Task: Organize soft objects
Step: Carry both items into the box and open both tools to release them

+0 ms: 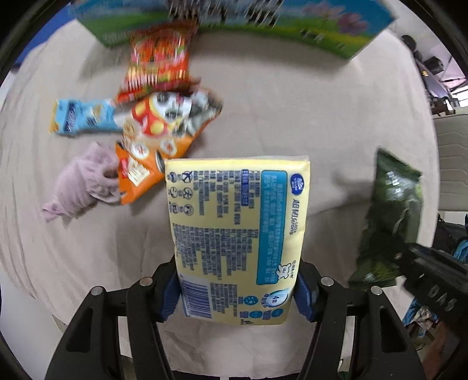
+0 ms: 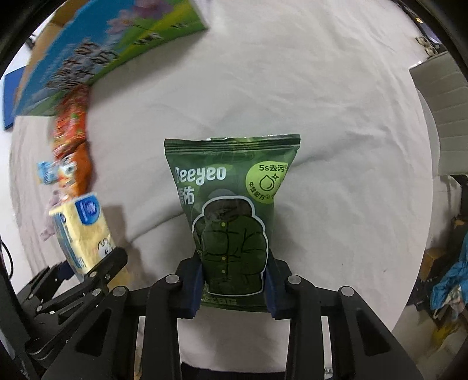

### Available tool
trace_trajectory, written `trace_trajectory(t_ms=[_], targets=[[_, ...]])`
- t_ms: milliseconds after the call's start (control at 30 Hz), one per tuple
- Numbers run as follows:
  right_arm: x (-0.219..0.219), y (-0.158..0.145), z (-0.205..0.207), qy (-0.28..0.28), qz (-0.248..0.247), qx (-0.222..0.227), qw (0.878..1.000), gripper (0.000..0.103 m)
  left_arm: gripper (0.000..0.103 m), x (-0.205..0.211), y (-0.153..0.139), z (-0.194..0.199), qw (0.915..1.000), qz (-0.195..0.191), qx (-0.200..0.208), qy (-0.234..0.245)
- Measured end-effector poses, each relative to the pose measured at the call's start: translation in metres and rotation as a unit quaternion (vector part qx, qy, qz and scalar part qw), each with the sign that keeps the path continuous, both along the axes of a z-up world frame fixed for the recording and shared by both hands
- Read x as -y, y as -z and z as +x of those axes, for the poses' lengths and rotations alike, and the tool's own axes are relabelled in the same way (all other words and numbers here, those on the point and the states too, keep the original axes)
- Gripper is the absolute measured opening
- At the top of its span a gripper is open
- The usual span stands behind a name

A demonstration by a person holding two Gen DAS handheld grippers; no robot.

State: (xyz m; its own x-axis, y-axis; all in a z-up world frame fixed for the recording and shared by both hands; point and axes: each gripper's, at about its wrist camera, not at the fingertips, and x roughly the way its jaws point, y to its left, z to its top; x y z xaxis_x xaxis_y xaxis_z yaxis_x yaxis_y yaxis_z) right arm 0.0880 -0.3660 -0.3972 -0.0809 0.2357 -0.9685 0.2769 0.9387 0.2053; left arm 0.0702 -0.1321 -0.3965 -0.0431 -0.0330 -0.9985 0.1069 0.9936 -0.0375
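My left gripper [image 1: 237, 288] pinches a soft, rectangular yellow tissue pack [image 1: 234, 233] by its lower end, blue pads pressed into its glossy plastic wrap; the pack stands upright out of the fingers, above the tabletop's wrinkled beige cloth [image 1: 263, 102]. My right gripper [image 2: 234, 288] squeezes a crinkly dark-green pouch [image 2: 231, 204] (a puffer jacket is drawn on it) the same way, low on the bag, its sealed top edge pointing away from me. Well beyond the tissue pack lie an orange snack bag [image 1: 163, 131], a red-orange packet [image 1: 159, 62], a light-blue packet [image 1: 84, 117] and a limp pinkish cloth [image 1: 84, 181], with a flat printed box [image 1: 234, 26] at the far edge.
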Motion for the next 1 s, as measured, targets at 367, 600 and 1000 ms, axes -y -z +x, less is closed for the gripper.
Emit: trace_trajectory(t_ms=[367, 600, 1000], targets=[[0.047, -0.11, -0.021, -0.014, 0.048, 0.096, 0.994, 0.035, 0.061, 0.004, -0.123, 0.0, 0.9926, -0.044, 0.113, 0.008], [0.03, -0.171, -0.003, -0.011, 0.072, 0.15, 0.986, 0.034, 0.061, 0.005, -0.192, 0.039, 0.9867, -0.083, 0.139, 0.013], [-0.009, -0.191, 0.128, 0.005, 0.035, 0.187, 0.982, 0.034, 0.061, -0.019, -0.22, 0.173, 0.9823, -0.102, 0.153, 0.034]])
